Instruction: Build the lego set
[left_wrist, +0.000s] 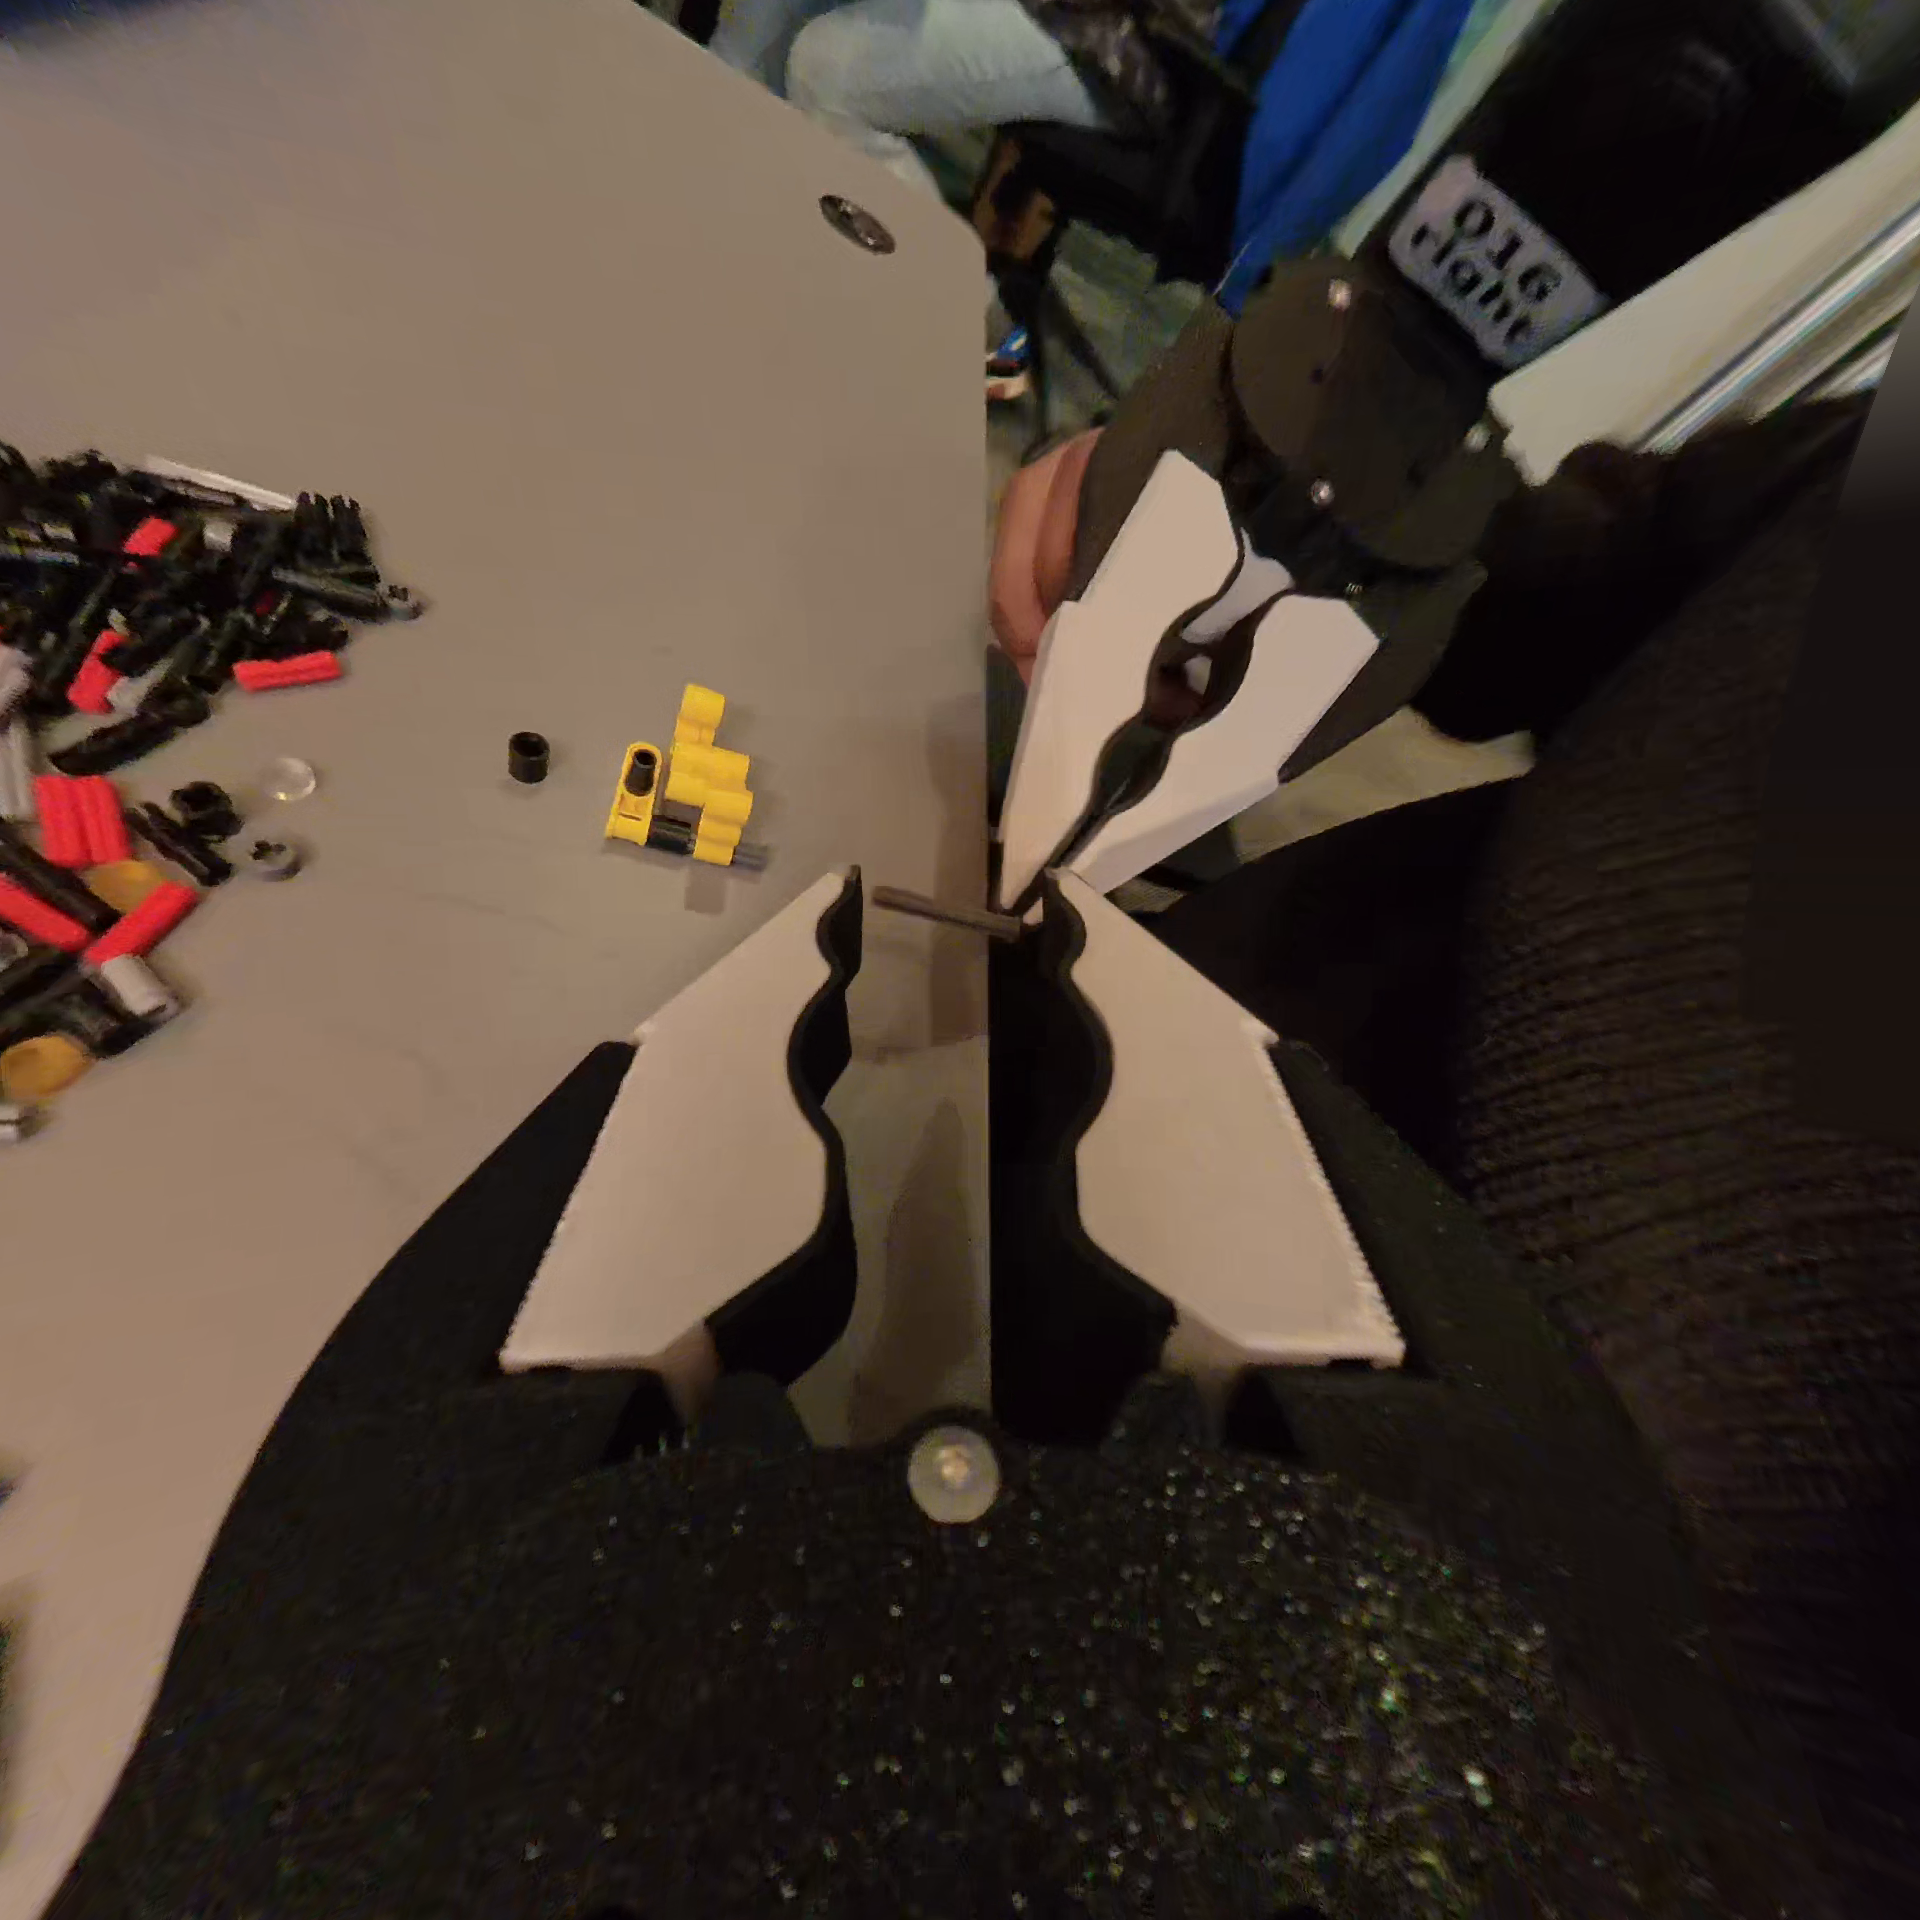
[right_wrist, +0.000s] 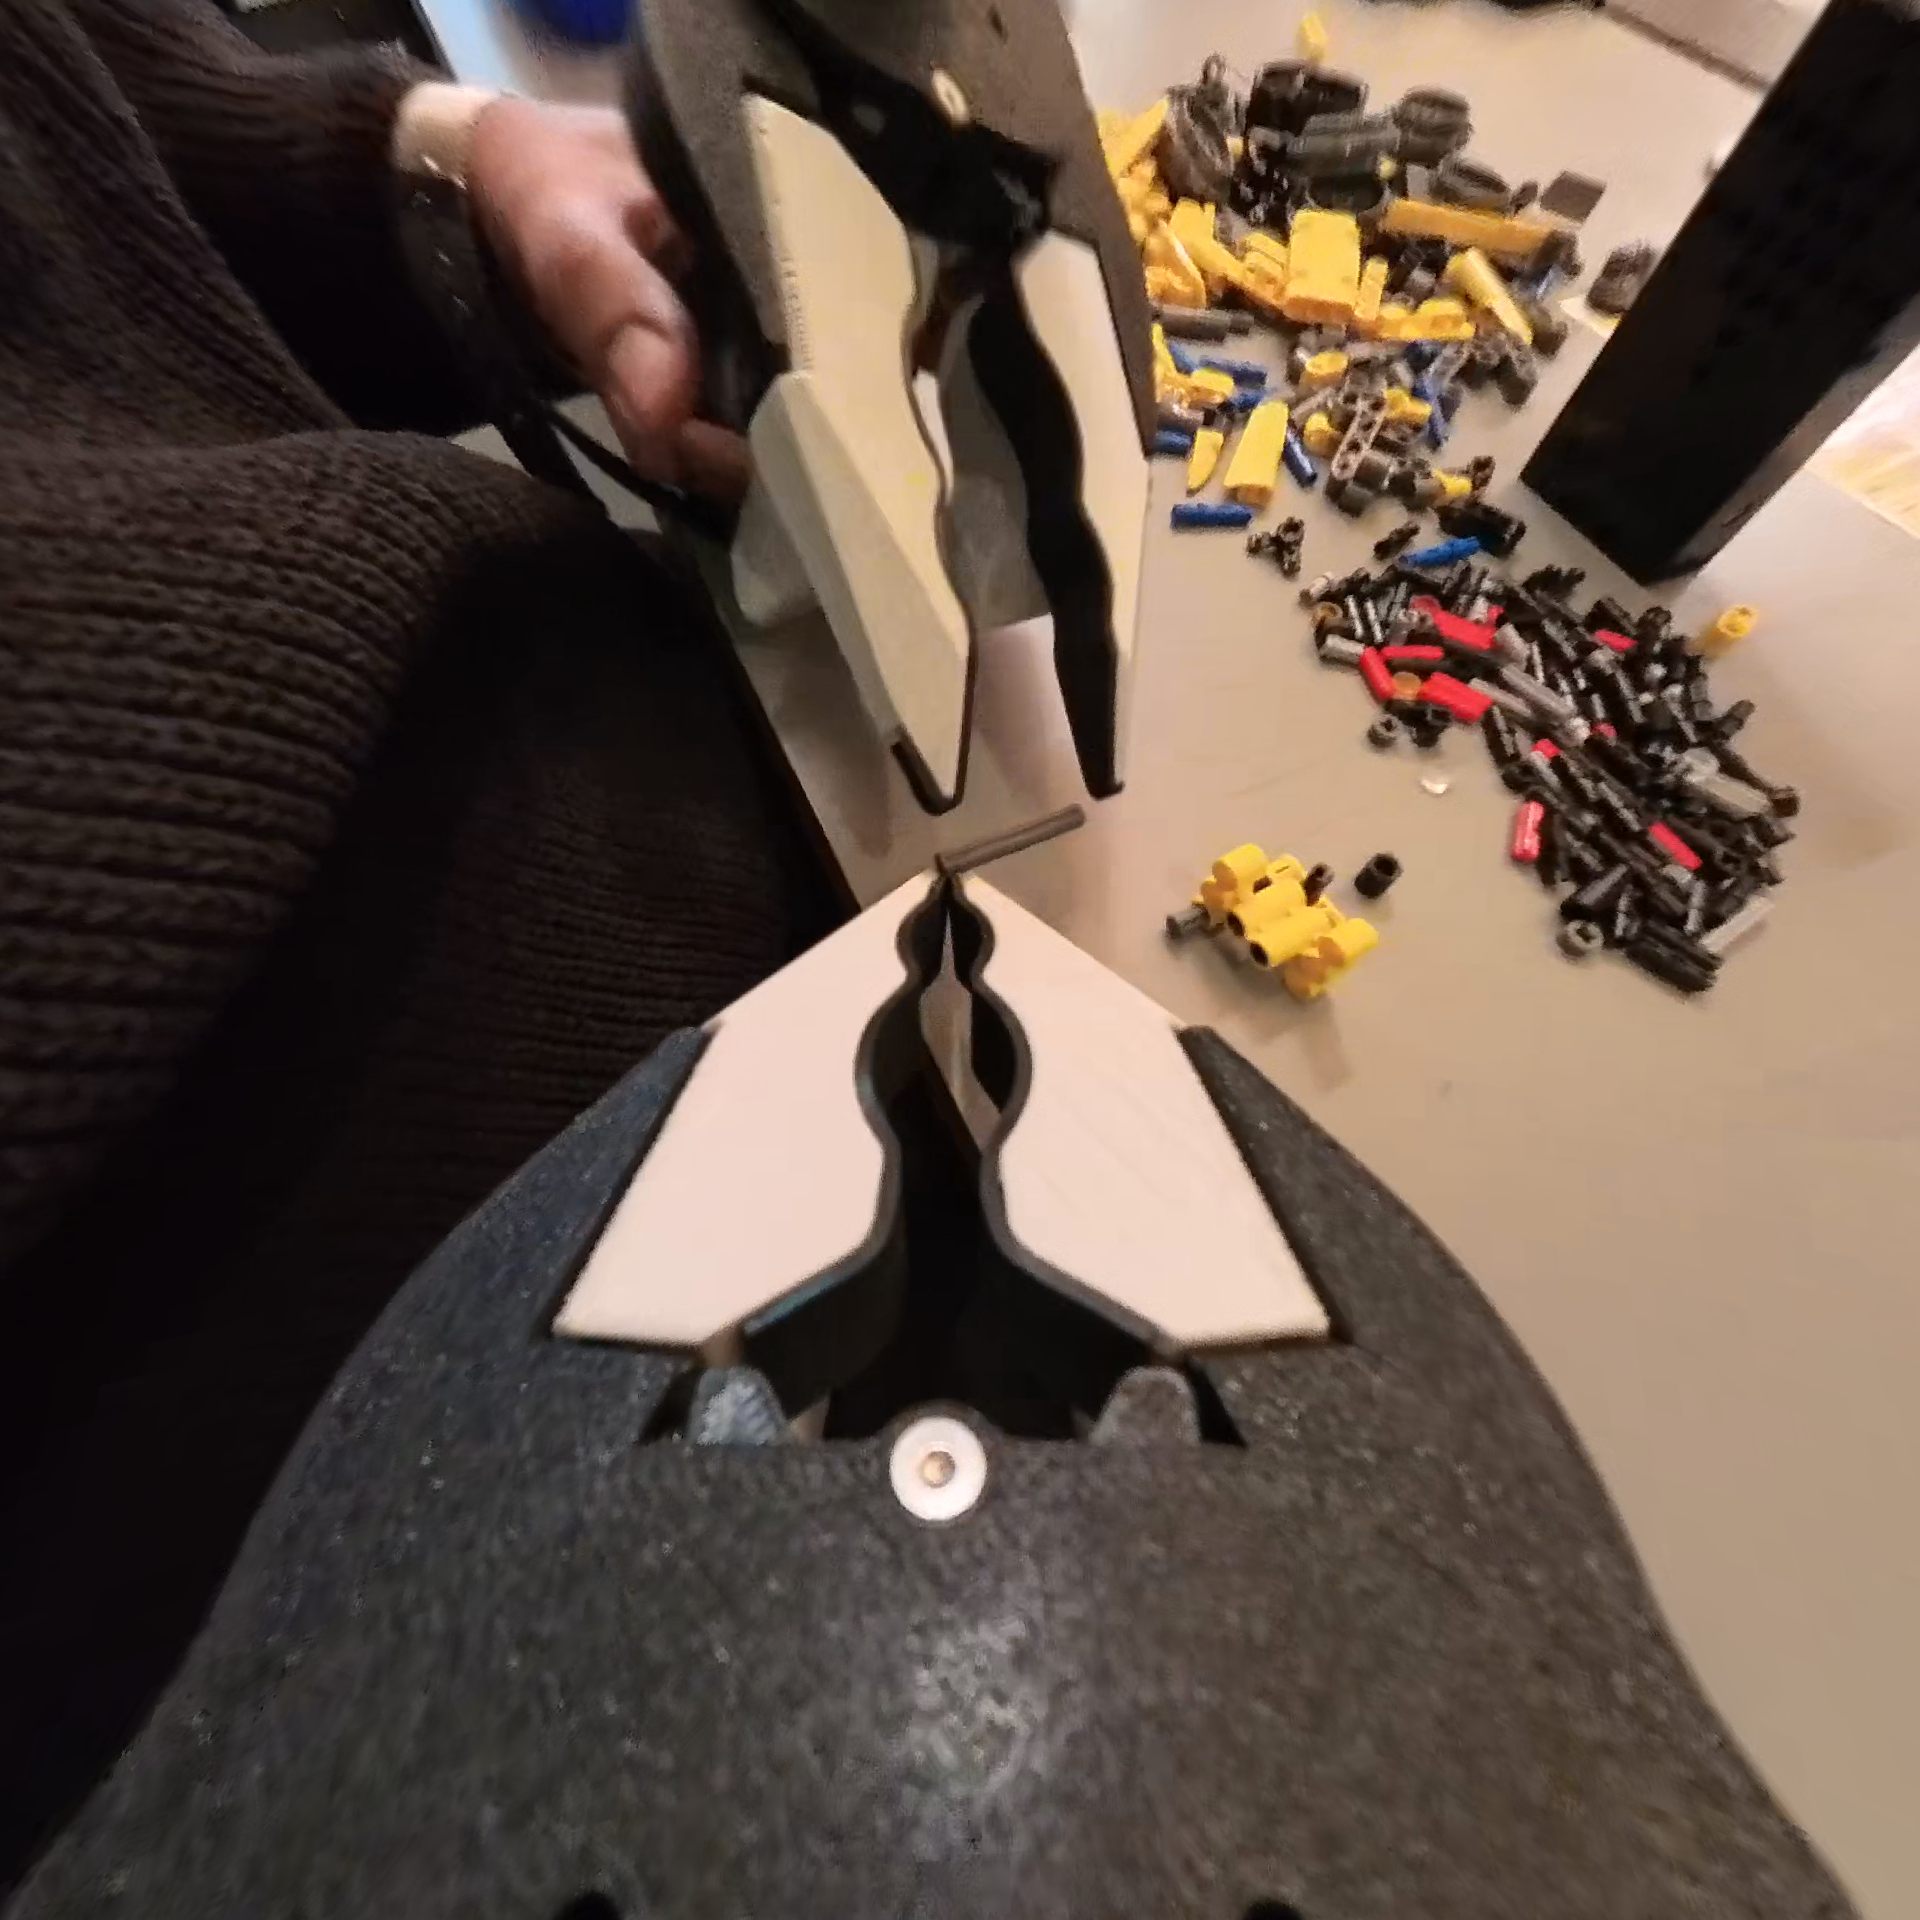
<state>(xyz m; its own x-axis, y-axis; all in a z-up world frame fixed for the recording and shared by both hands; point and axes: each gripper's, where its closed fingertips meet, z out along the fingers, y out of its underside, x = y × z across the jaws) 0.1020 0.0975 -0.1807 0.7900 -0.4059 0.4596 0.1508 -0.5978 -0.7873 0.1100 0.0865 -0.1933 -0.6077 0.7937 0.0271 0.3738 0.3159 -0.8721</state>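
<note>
My right gripper (right_wrist: 948, 881) is shut on one end of a short dark grey axle (right_wrist: 1013, 836), holding it just above the near edge of the grey table (right_wrist: 1351, 1247). My left gripper (left_wrist: 956, 891) is open, and the axle (left_wrist: 940, 914) lies across the gap between its fingertips without either tip closed on it. The right gripper (left_wrist: 1023, 902) comes in from the upper right in the left wrist view. The left gripper (right_wrist: 1018, 790) hangs open just above the axle in the right wrist view. A small yellow assembly (left_wrist: 691, 779) and a black bushing (left_wrist: 528, 756) lie on the table nearby.
A heap of black, red and grey parts (right_wrist: 1610, 727) lies right of the yellow assembly (right_wrist: 1283, 920). A heap of yellow, blue and black parts (right_wrist: 1330, 270) lies farther back. A tall black box (right_wrist: 1745, 291) stands at the far right. The table edge (left_wrist: 985, 520) borders a dark knit sleeve (right_wrist: 260, 727). Both grippers' tips are close together, under 4 cm apart. About 7 centimeters separates my left fingertips from the black bushing (left_wrist: 528, 756). Seen from the right wrist view (right_wrist: 1376, 863) as well.
</note>
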